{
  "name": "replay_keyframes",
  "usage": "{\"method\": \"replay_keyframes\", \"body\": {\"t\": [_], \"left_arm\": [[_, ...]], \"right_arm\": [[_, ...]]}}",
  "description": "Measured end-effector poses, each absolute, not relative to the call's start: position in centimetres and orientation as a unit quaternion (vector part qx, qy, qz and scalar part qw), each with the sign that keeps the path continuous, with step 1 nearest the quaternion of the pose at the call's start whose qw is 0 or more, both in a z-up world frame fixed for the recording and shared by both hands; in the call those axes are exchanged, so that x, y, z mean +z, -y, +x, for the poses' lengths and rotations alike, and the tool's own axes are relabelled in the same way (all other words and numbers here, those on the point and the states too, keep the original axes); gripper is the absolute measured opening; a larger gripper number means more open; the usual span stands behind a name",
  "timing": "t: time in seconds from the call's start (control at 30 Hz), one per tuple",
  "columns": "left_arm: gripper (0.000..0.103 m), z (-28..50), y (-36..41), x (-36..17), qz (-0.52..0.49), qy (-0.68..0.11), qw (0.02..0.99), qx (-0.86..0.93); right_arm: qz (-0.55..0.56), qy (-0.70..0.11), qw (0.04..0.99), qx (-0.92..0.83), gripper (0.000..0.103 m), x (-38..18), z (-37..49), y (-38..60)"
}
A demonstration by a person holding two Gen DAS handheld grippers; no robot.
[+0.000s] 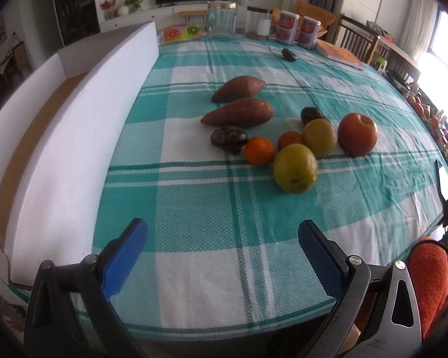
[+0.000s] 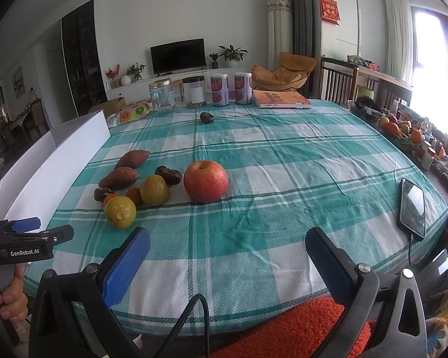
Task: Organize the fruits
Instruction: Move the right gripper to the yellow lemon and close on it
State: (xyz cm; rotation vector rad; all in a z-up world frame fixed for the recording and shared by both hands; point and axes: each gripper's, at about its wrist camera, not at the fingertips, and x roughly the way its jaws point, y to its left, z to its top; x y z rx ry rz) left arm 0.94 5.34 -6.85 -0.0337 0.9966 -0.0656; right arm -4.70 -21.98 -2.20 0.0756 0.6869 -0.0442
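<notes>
Checked teal cloth covers the table, fruit clustered mid-table beside a white box. Both the left gripper and right gripper hover with jaws spread, holding nothing. Likely first pick is the nearest yellow fruit: approach low, straddle it squarely, avoid nudging the orange.

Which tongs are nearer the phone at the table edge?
Right. The phone lies just ahead and right of the open right tongs. The open left tongs sit further left, by the white box; there the phone is only a sliver at the far right.
</notes>
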Motion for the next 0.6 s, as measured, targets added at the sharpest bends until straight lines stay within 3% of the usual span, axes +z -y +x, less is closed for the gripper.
{"method": "replay_keyframes", "body": {"t": [0.37, 0.6], "left_arm": [[0.101, 4.3, -4.9, -10.6, 0.003, -0.512, 0.858, -0.037], [0.102, 4.8, -5.4, -11.6, 0.018, -0.513, 0.858, -0.036]], "right_arm": [[0.116, -0.433, 0.892, 0.055, 0.103, -4.9, 2.3, 21.0], [0.128, -0.446, 0.883, 0.073, 0.103, -7.1, 2.3, 19.5]]}}
